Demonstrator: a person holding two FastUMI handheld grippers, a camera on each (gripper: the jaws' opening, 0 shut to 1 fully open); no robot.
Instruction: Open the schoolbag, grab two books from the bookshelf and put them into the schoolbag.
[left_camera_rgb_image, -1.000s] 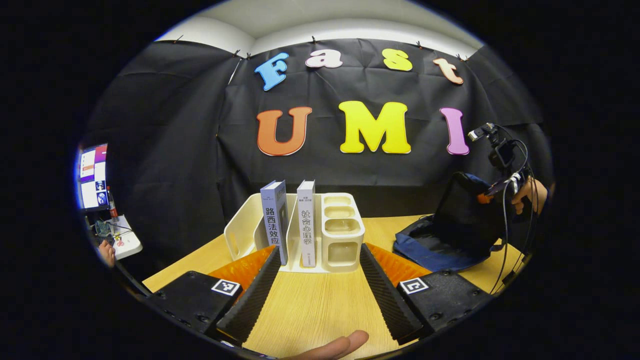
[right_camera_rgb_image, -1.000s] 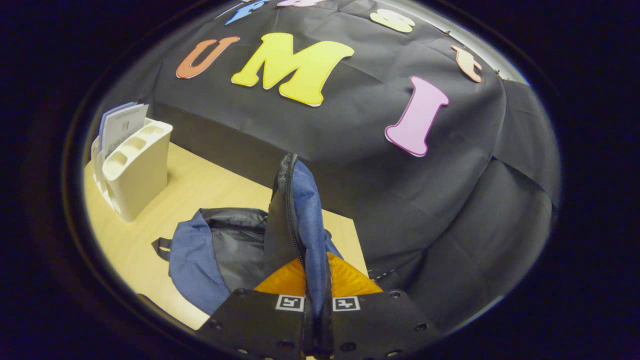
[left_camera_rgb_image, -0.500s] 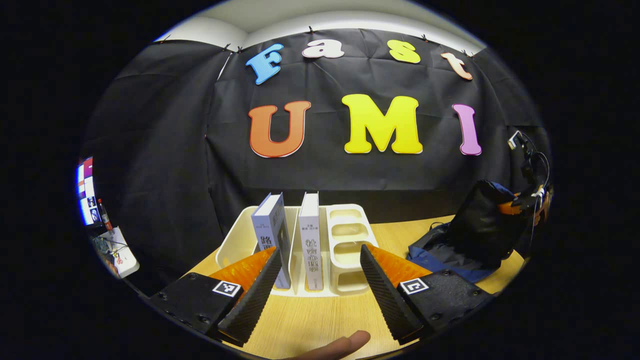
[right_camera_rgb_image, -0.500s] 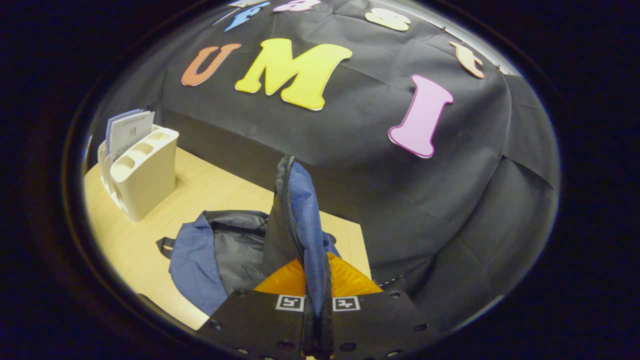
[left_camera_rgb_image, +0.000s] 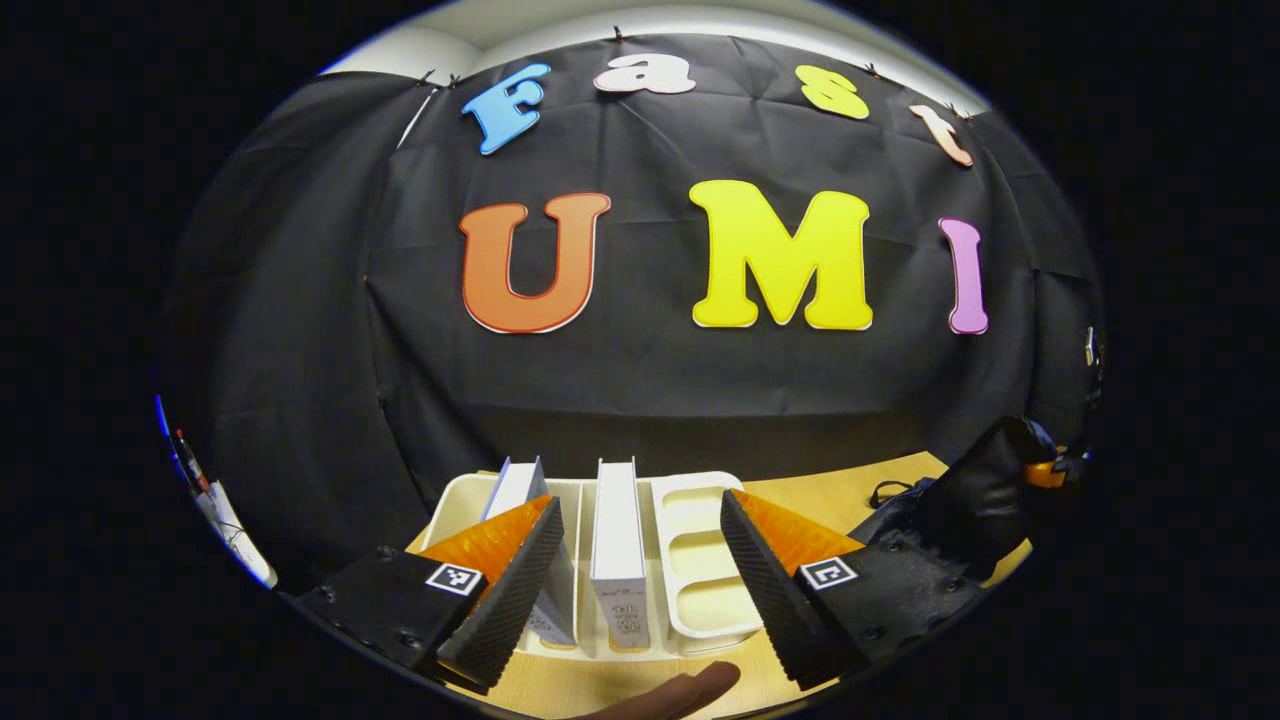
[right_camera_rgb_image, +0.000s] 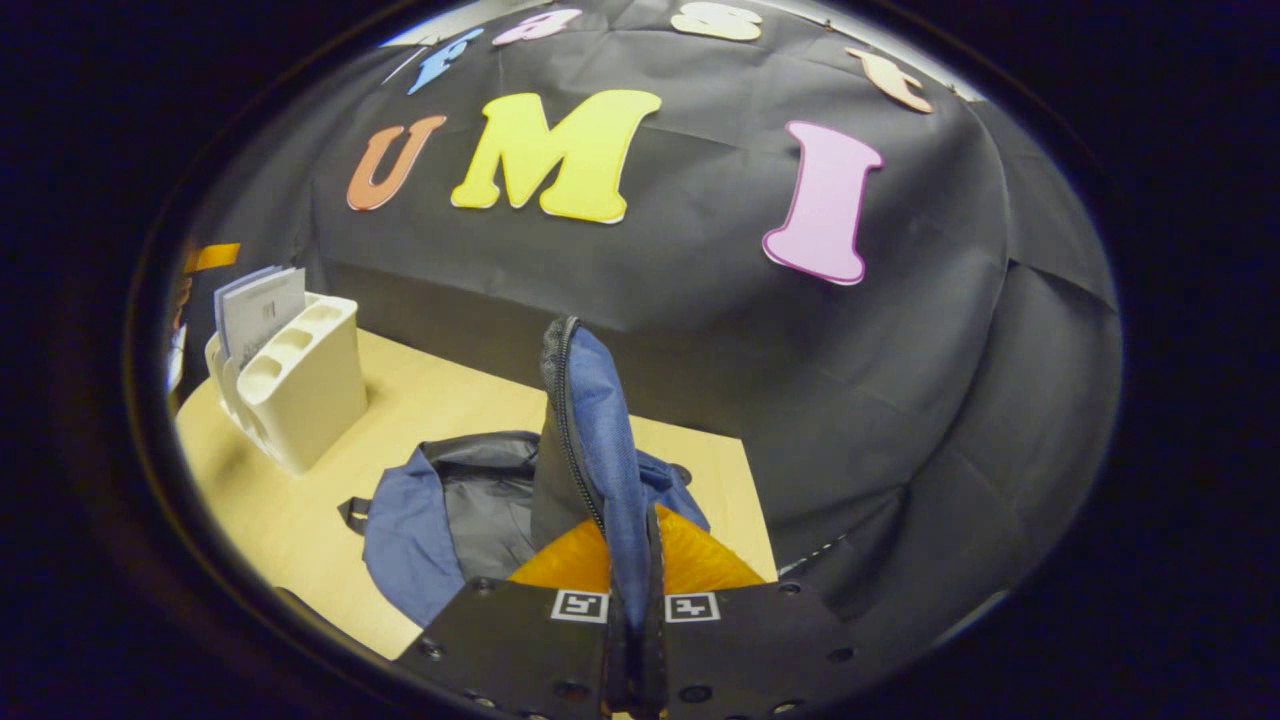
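Nearest my right gripper (right_camera_rgb_image: 632, 600): I am pinching the schoolbag's zippered flap (right_camera_rgb_image: 585, 420) between pressed-together fingers and holding it upright, so the schoolbag (right_camera_rgb_image: 470, 505) is lying open on the table (right_camera_rgb_image: 440, 400), lining exposed, ready to receive. At my left gripper (left_camera_rgb_image: 635, 560): fingers are spreading wide and tilting down over the bookshelf (left_camera_rgb_image: 700, 560), bracketing the middle book (left_camera_rgb_image: 618, 550), with the other book (left_camera_rgb_image: 520, 490) standing beside the left finger; nothing is gripped. Beyond: the booth wall (left_camera_rgb_image: 640, 390) is backing both.

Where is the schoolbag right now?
The schoolbag lies open on the table, right of the bookshelf; the right gripper holds its flap up.
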